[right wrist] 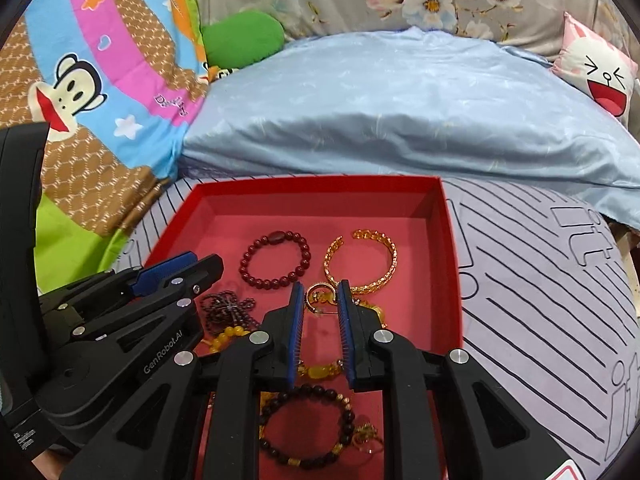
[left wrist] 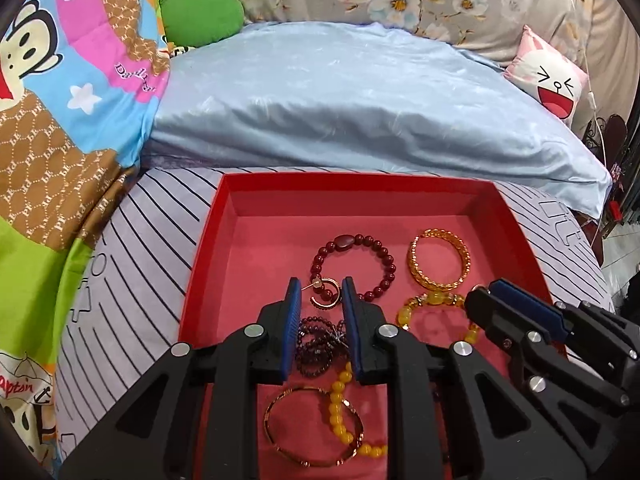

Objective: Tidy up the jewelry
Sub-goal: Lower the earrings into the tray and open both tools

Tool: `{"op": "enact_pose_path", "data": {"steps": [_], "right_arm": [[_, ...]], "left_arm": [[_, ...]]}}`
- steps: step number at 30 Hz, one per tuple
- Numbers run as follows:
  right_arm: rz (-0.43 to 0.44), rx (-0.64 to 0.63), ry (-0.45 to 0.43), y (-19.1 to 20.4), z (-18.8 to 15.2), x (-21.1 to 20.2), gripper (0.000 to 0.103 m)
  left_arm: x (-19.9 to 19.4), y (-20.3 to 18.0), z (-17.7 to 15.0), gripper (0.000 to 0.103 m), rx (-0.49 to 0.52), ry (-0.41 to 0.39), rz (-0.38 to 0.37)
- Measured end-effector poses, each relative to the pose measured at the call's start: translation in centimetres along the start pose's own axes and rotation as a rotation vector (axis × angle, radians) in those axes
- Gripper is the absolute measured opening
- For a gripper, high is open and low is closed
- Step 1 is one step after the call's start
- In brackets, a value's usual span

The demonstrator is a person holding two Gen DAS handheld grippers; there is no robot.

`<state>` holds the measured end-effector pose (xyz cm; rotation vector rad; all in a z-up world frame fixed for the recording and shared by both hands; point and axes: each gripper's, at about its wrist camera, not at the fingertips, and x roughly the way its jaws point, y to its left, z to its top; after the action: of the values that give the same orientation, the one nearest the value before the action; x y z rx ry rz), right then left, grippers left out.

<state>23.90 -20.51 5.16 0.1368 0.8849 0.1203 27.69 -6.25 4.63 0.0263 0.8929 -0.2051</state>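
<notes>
While the left wrist view looks into the red box (left wrist: 224, 216) on the bed (left wrist: 132, 280), the left gripper (left wrist: 321, 294) hovers with jaws slightly apart, empty, over a gold hoop earring (left wrist: 323, 294) by the dark-red bead bracelet (left wrist: 352, 264). I judge these pieces light; the beads are slippery, so grip across the strand. "Daily" reads on the quilt (left wrist: 80, 80).

Seen from the right wrist view, the right gripper (right wrist: 319, 296) is likewise narrowly parted, holding nothing, above another hoop earring (right wrist: 320, 298) near the box's right wall. Beyond lies the stiff gold cuff (right wrist: 362, 260): pinch its band. "GenRobot.AI" marks the left gripper.
</notes>
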Motion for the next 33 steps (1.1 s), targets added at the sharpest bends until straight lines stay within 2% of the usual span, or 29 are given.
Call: {"op": "enact_pose_path", "data": {"steps": [17,24,33], "right_arm": [[-0.008,0.009,0.020,0.0,-0.4,1.3,0.018],[-0.007,0.011,0.019,0.0,-0.4,1.3,0.018],[-0.009,0.011,0.021,0.0,-0.6,1.2,0.018]], "left_arm": [[1.3,-0.1,0.2,0.021,-0.009,0.030,0.003],[1.2,0.0,0.1,0.032,-0.011,0.029,0.013],[1.0,-0.1,0.1,0.032,-0.006,0.026,0.013]]}}
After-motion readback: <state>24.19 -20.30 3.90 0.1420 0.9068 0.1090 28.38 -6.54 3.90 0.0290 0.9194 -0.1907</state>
